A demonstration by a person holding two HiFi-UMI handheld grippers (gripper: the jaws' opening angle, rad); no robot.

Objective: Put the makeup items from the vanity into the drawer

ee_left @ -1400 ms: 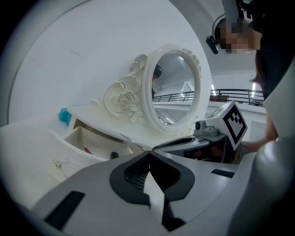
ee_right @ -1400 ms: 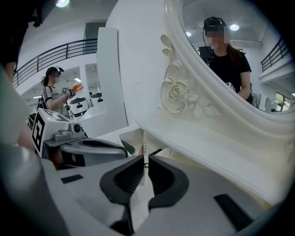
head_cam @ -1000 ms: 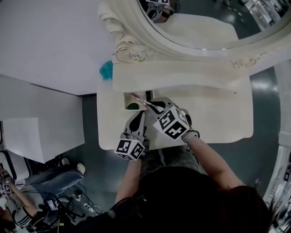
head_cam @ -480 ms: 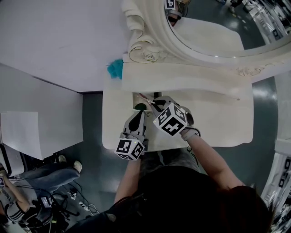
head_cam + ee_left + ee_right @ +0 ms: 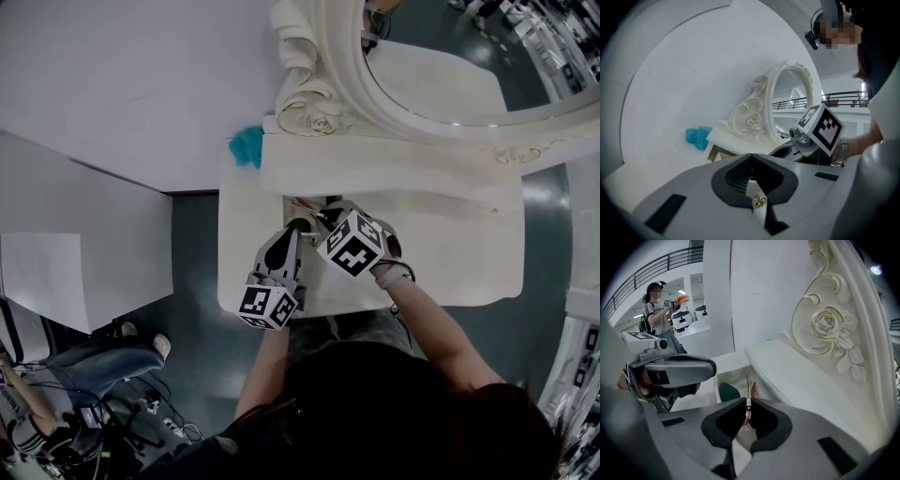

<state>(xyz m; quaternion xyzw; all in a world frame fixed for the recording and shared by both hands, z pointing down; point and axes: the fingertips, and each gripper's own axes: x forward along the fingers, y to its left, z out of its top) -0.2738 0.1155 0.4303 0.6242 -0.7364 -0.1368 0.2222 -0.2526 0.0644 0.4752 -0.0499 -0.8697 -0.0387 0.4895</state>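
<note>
**Two hand-held grippers at the open vanity drawer**

1. Left hand-held gripper (image 5: 750, 161): the jaws are closed together on the white front edge of the drawer (image 5: 733, 376). A brass knob (image 5: 758, 201) on that front shows just below the tips, between the jaw bodies.

2. Right hand-held gripper (image 5: 748, 405): the jaws stand at a narrow gap and clamp a slim makeup stick (image 5: 747, 386). The stick is dark with a pale band, and it rises upright out of the tips. A reddish part lies right beside it; whether that part belongs to the stick cannot be told.

3. Position of the task item: the makeup stick is held directly over the open drawer, at the left end of the tabletop (image 5: 450, 246). The drawer sits under the raised rear ledge of the vanity. It is not in contact with the drawer floor as far as the right gripper view shows.

4. Drawer contents: a dark green item (image 5: 727, 393) lies in the drawer, left of the stick.

5. Surroundings: the oval mirror (image 5: 441, 66), in its carved cream frame, stands at the rear of the vanity. A teal object (image 5: 247, 146) sits at the left rear corner, against the white wall.

6. Relative position: the two grippers are side by side at the drawer, the right one farther in.
</note>
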